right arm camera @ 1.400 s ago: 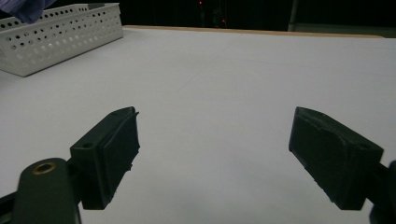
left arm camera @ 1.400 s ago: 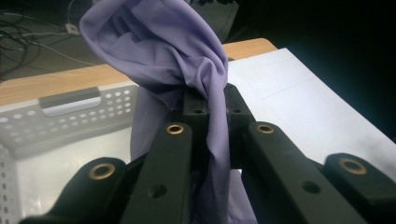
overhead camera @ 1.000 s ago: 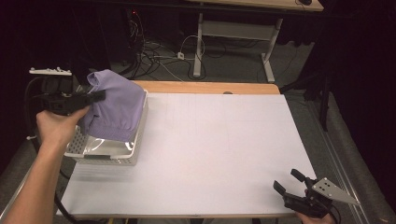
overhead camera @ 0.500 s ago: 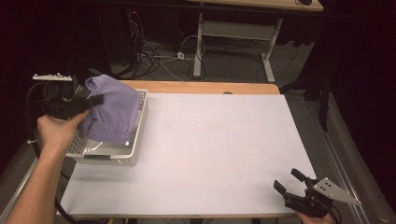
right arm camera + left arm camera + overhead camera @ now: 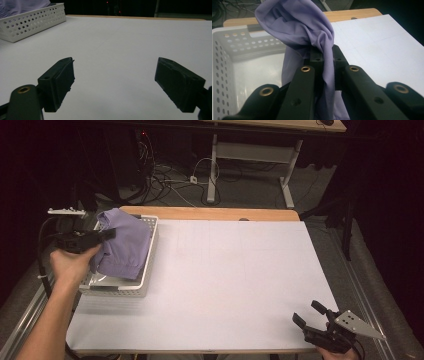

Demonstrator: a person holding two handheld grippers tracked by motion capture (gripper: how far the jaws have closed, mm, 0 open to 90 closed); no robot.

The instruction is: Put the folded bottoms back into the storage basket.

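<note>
the left gripper [image 5: 102,236] is clamped on a bunched fold of the purple cloth [image 5: 124,250]; in the left gripper view the fabric [image 5: 312,40] is pinched between the two black jaws, which stand drawn together with only the cloth between them. the cloth hangs partly inside the white perforated basket [image 5: 145,282], with its upper fold raised above the basket rim on the gripper's side and its lower part draped down onto the basket floor. pinching a gathered fold rather than a single edge gives the pads a thick bite, so the fabric is less likely to slip, and it keeps the loose bulk hanging below the grip, over the basket opening. the gripper approaches from the side of the basket away from the open table, which leaves the basket walls clear of the hand. judged from this position, the step in hand is placing the cloth into the basket. the right gripper [image 5: 314,316] rests well away from the basket, at the near corner of the white table surface [image 5: 240,275]; its jaws stand wide apart with nothing between them, kept out of the working area.
</note>
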